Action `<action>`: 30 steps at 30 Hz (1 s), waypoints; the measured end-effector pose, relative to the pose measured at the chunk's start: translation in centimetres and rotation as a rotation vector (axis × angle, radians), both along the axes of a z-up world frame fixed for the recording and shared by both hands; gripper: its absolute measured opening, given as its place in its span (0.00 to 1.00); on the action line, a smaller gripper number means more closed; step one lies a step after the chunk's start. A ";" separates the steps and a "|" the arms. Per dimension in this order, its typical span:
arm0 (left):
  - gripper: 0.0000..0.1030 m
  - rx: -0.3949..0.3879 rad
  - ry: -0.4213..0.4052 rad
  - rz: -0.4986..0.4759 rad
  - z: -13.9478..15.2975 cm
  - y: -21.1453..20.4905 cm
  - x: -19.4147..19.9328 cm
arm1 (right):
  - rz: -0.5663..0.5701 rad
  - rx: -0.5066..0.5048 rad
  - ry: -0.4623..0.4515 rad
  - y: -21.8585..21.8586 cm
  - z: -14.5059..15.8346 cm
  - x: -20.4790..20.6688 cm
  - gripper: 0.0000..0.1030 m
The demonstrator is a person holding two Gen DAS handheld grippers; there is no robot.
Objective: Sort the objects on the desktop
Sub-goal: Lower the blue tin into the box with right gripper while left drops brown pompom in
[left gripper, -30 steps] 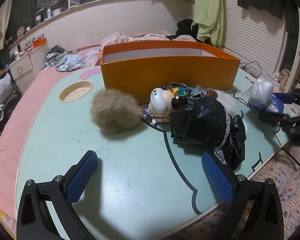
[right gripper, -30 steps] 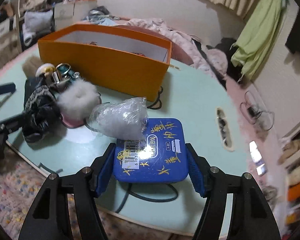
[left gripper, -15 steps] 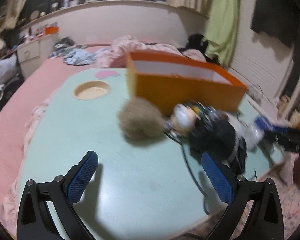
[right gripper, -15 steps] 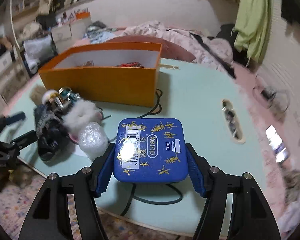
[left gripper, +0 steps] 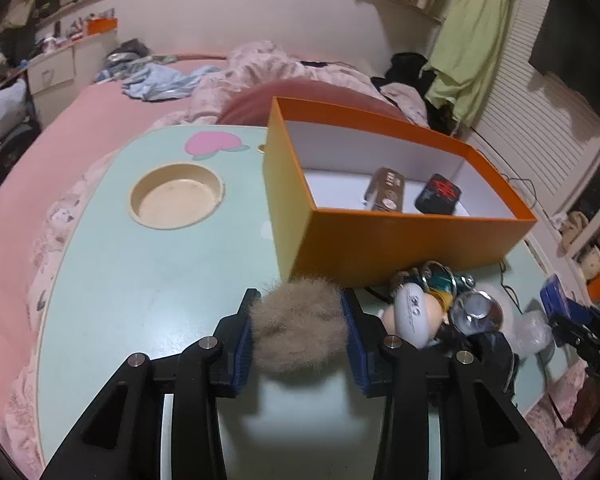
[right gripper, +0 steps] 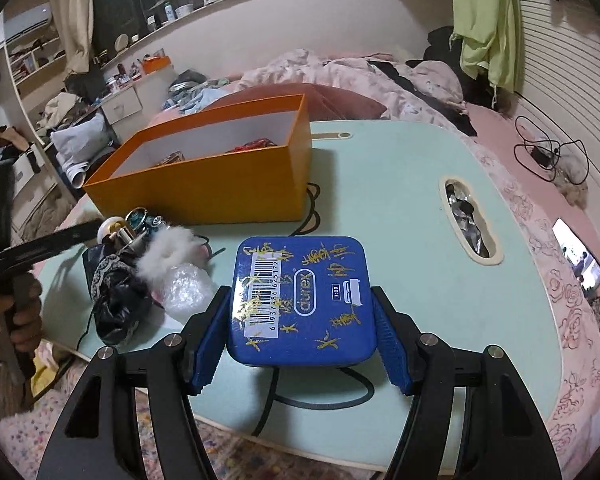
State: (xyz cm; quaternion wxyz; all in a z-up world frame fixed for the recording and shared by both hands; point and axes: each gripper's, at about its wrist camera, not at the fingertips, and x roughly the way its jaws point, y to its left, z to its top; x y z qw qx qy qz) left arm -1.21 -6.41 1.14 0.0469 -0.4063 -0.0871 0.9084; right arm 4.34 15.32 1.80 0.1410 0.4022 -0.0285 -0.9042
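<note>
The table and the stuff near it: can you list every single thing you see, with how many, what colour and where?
Table: one, pale green, under everything.
Orange box: one, open, mid-table.
Small packs: two, brown and black-red, inside the box.
Round dish: one, cream, sunk in the table.
Fluffy pompom: one, tan, between the left pads.
Blue tin: one, in the right gripper.
White pompom: one, beside black lace cloth.
Figurine: one, white-headed, in the pile.
Left gripper, right gripper: black with blue pads.
</note>
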 end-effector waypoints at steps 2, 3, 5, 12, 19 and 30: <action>0.37 0.006 0.030 -0.011 0.4 -0.1 1.0 | 0.004 -0.007 0.009 0.0 0.1 0.1 0.65; 0.37 -0.006 0.042 -0.005 0.6 -0.2 1.5 | 0.004 -0.015 0.012 0.1 0.2 0.2 0.65; 0.37 -0.023 0.067 0.004 1.3 -0.4 2.4 | 0.007 -0.034 0.013 0.3 0.3 0.2 0.65; 0.37 -0.018 0.177 -0.035 6.0 1.0 2.6 | 0.066 -0.101 0.041 -0.9 2.6 -0.8 0.65; 0.37 -0.047 0.189 -0.067 8.6 4.0 -3.2 | 0.140 -0.085 0.114 -4.3 6.5 -4.6 0.65; 0.82 -0.036 0.176 0.051 8.7 3.8 -7.6 | 0.075 -0.011 0.083 -8.3 4.9 -12.1 0.66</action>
